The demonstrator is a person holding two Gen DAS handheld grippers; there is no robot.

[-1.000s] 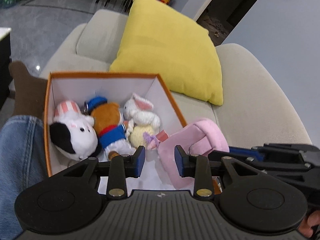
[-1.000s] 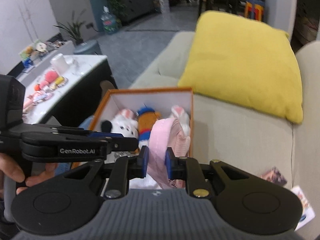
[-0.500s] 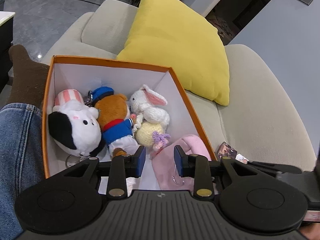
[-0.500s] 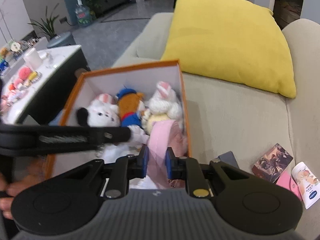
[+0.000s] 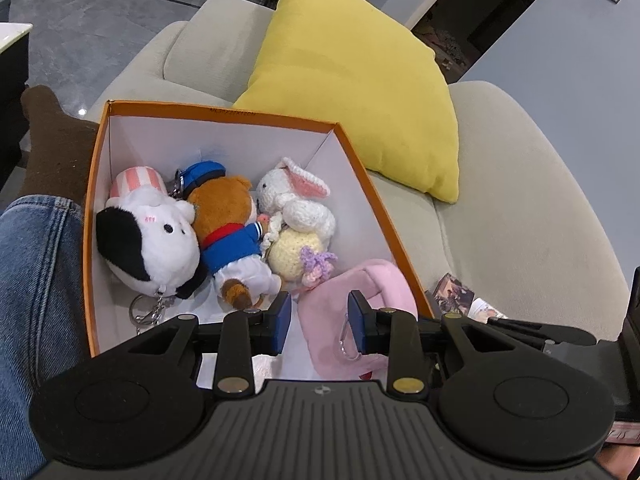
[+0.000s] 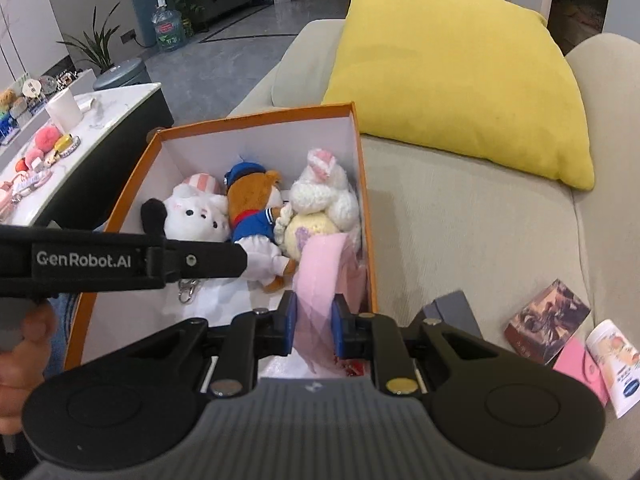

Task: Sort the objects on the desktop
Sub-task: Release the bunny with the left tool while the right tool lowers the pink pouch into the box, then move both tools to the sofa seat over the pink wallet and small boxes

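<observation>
An orange box [image 5: 360, 168] [image 6: 256, 114] with white walls stands on the sofa. Inside lie a black-and-white plush [image 5: 148, 236], a brown bear in blue [image 5: 228, 232] and a knitted white rabbit [image 5: 296, 208]. My right gripper [image 6: 314, 322] is shut on a pink plush pouch [image 6: 324, 272] and holds it inside the box at its near right corner. The pouch also shows in the left wrist view [image 5: 360, 284]. My left gripper [image 5: 320, 322] is open and empty, over the box's near edge, beside the pouch.
A yellow cushion [image 6: 452, 72] leans on the sofa back. Cards and a small packet [image 6: 612, 360] lie on the sofa seat right of the box. A white side table [image 6: 60, 132] with small items stands left. A jeans-clad leg [image 5: 36, 280] lies left of the box.
My right gripper has lowered the pink pouch from above the box rim down into the box's near right corner. The left gripper stays open and has shifted only slightly.
</observation>
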